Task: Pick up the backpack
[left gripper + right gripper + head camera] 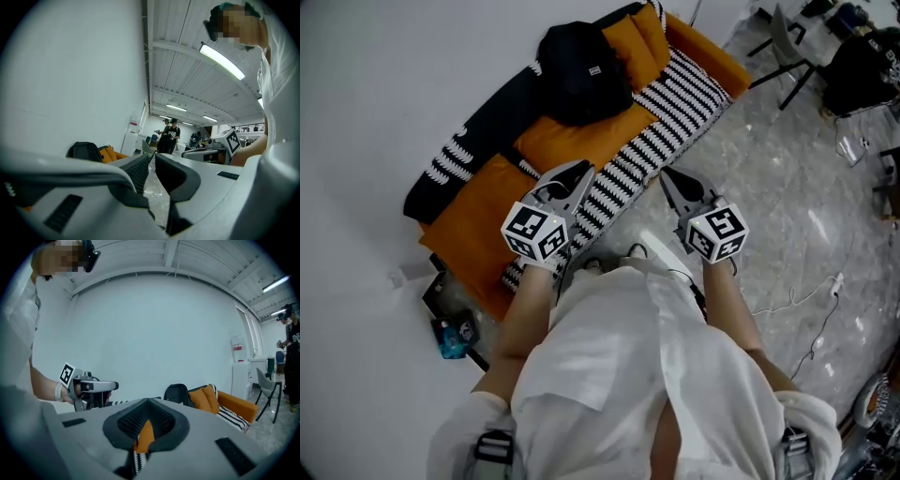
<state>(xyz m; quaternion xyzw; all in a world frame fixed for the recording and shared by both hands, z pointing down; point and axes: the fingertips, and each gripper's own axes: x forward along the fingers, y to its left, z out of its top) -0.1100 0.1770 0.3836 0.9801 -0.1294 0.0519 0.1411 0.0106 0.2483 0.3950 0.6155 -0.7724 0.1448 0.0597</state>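
Black fabric backpack (581,70) sits upright on the sofa with orange cushions and black-and-white striped cover (667,120), toward its far end, on the wall side. It rests against an orange back cushion (639,45), with a black throw with white marks (483,131) just beside it. Nothing is touching the backpack.

Left claw (579,171) is held out ahead of the person in the white shirt (619,361), with its tip over the near striped edge of the sofa. In the left gripper view the left claw (151,159) is all but closed: there is a thin slit between the ribbed pads and nothing in it. The backpack (84,151) shows small and far off to the left of the jaws, well apart from them.

Right claw (667,176) is level with the left one, over the grey marbled floor (769,187) just off the sofa edge. In the right gripper view the right claw (147,401) is closed and empty, its tips meeting. Orange and striped sofa fabric only shows through the hollow behind the pads. The backpack (177,393) lies beyond and a bit right of the tips, well apart.

Both claws point roughly at the sofa, and neither is near the backpack. People in dark clothes (169,136) stand far back in the room. A white chair (267,386) stands past the sofa end.
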